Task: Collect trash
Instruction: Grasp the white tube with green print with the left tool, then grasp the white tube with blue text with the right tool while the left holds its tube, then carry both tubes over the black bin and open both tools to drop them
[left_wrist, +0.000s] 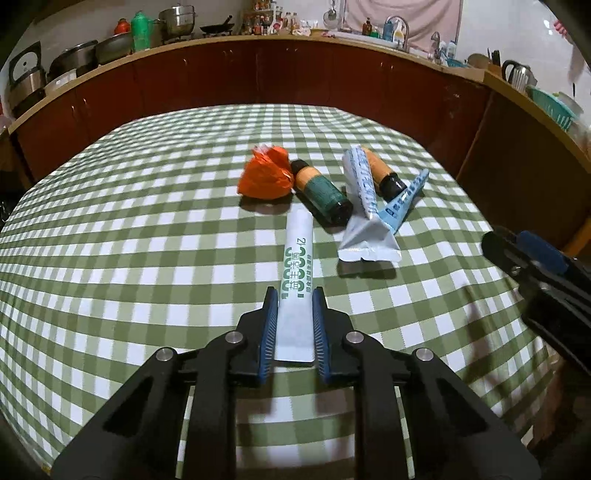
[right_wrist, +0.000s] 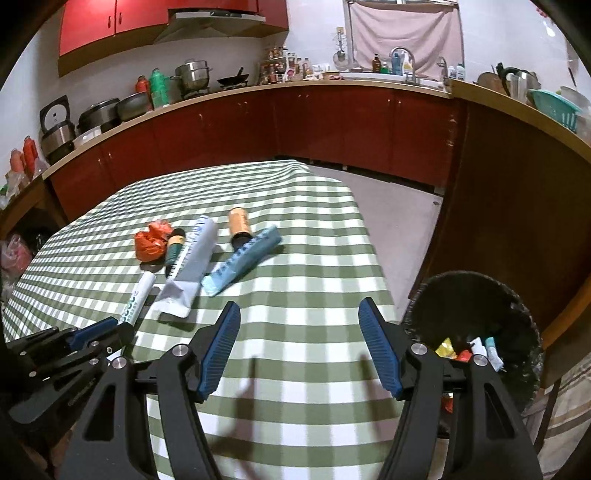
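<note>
Left claw (left_wrist: 294, 325) clenched on white sachet (left_wrist: 298, 258), long axis pointing up-frame; right claw (right_wrist: 299, 343) released; bin (right_wrist: 476, 295) lower right.

A white sachet with green print (left_wrist: 297, 273) lies flat, its near end between the left tool's (left_wrist: 294, 304) blue pads. Ahead of that tool lie a crumpled orange bag (left_wrist: 264, 175), a dark green bottle (left_wrist: 322, 191) on its side, a crinkled silver pouch (left_wrist: 364, 225), a blue wrapper (left_wrist: 402, 206) and an orange-labelled bottle (left_wrist: 382, 173). A black-lined bin (right_wrist: 476, 314) holding wrappers sits right of the right tool (right_wrist: 300, 345).
</note>
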